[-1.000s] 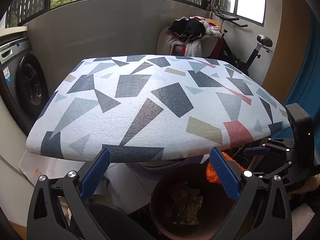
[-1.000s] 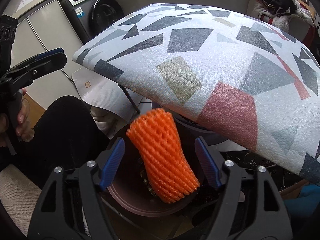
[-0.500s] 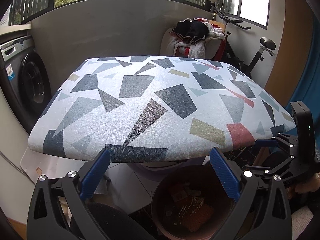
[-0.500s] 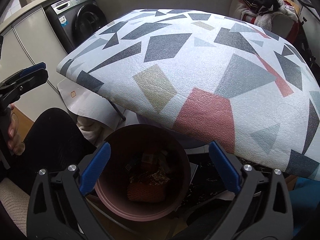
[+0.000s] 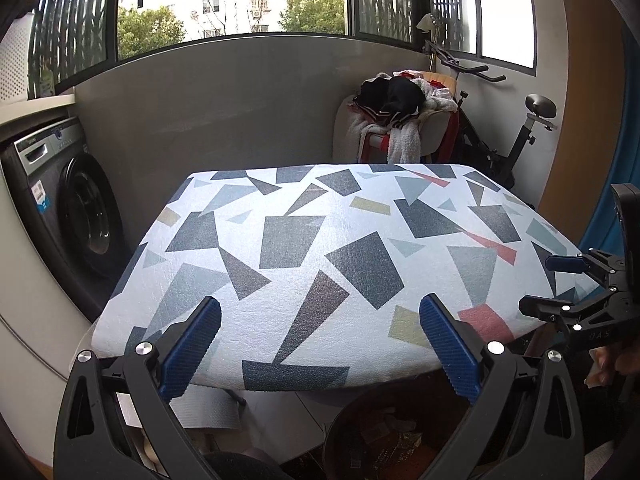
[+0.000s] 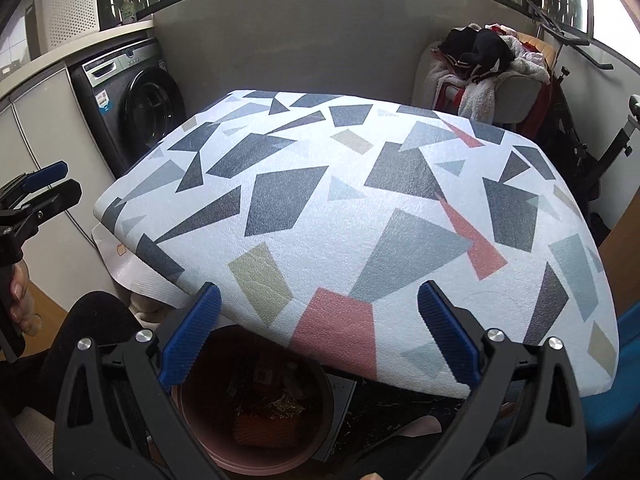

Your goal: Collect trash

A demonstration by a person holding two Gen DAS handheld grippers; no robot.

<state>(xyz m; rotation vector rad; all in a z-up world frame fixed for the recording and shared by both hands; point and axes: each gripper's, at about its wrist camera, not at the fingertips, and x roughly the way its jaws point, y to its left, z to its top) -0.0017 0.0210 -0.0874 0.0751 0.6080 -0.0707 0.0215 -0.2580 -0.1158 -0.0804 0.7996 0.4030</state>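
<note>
A brown bin (image 6: 200, 392) stands on the floor under the near edge of the patterned table (image 6: 340, 200). An orange foam net (image 6: 260, 428) lies inside it among crumpled wrappers (image 6: 280, 404). My right gripper (image 6: 319, 292) hangs above the bin, open wide, with nothing between its blue pads. The left wrist view shows this gripper (image 5: 548, 284) at the right edge. My left gripper (image 5: 320, 308) is also open and empty, above the table's front edge, with the bin (image 5: 352, 432) below it. It appears again (image 6: 60, 182) at the left of the right wrist view.
A washing machine (image 5: 80, 216) stands on the left against the wall. A chair piled with clothes (image 5: 396, 120) and an exercise bike (image 5: 500, 148) are behind the table. A person's knee in black (image 6: 92, 320) is beside the bin, and a hand (image 6: 20, 300) holds the left gripper's handle.
The orange foam net left my right gripper's jaws and dropped into the bin. Those jaws spread wider. Both grippers rose, so the bin sank low in both views.
</note>
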